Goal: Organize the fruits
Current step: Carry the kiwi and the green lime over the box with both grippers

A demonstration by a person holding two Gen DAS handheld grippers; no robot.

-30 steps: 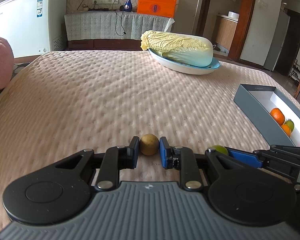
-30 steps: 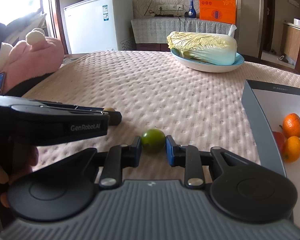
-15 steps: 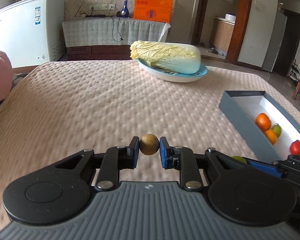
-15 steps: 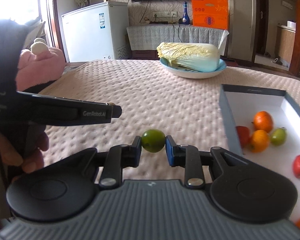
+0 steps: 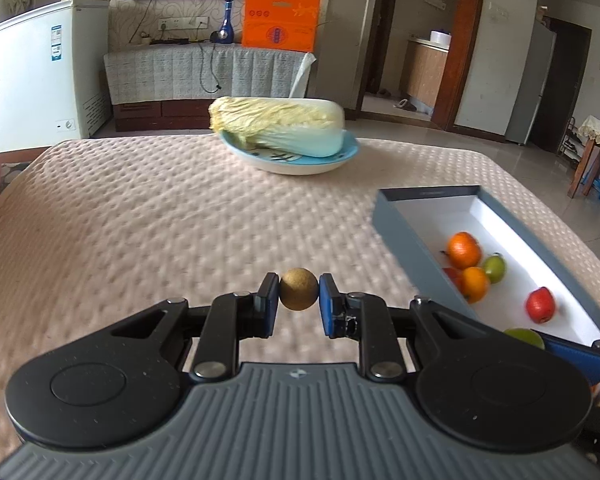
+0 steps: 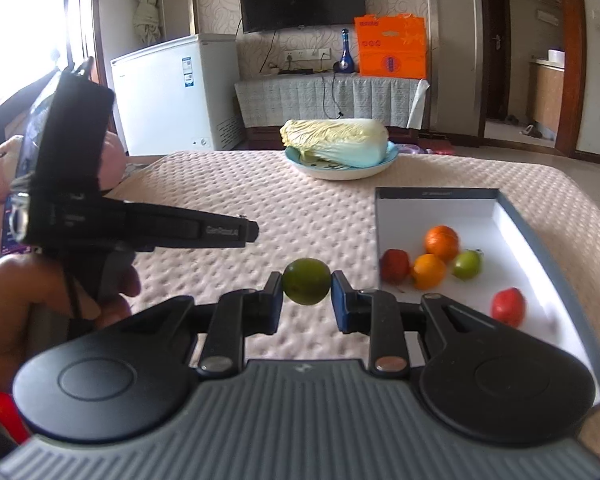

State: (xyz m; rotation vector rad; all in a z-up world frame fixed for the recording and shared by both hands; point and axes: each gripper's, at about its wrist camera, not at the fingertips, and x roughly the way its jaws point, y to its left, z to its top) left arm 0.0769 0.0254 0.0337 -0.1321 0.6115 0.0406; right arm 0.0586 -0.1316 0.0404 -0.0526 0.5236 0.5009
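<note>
Clamped between the blue pads of the left gripper (image 5: 299, 295) is a small brown round fruit (image 5: 299, 289), which is held above the beige quilted cover of the table (image 5: 148, 216), clear of the surface. The jaws are closed on both of its sides. In the same way a green round fruit (image 6: 307, 281) is gripped by the right gripper (image 6: 307, 292), its jaws pressed on the fruit from left and right, and it is also carried in the air over the cover.

A grey box with a white inside (image 6: 436, 208) is seen near the right edge of the table. Five fruits are lying in it: a large orange (image 6: 442, 243), a smaller orange (image 6: 428, 271) just beside it, a dark red fruit (image 6: 395, 266) by the left wall of the box, a light green fruit (image 6: 467, 264), and a red fruit (image 6: 508, 306) apart from the others, nearer to the camera. The green round fruit is held just to the left of the box wall, outside the box.

In the right wrist view the left gripper is seen from the side, held in a hand (image 6: 24, 312). Near the far edge of the table a napa cabbage (image 5: 278, 126) is laid on a blue-rimmed plate (image 5: 300, 164).
</note>
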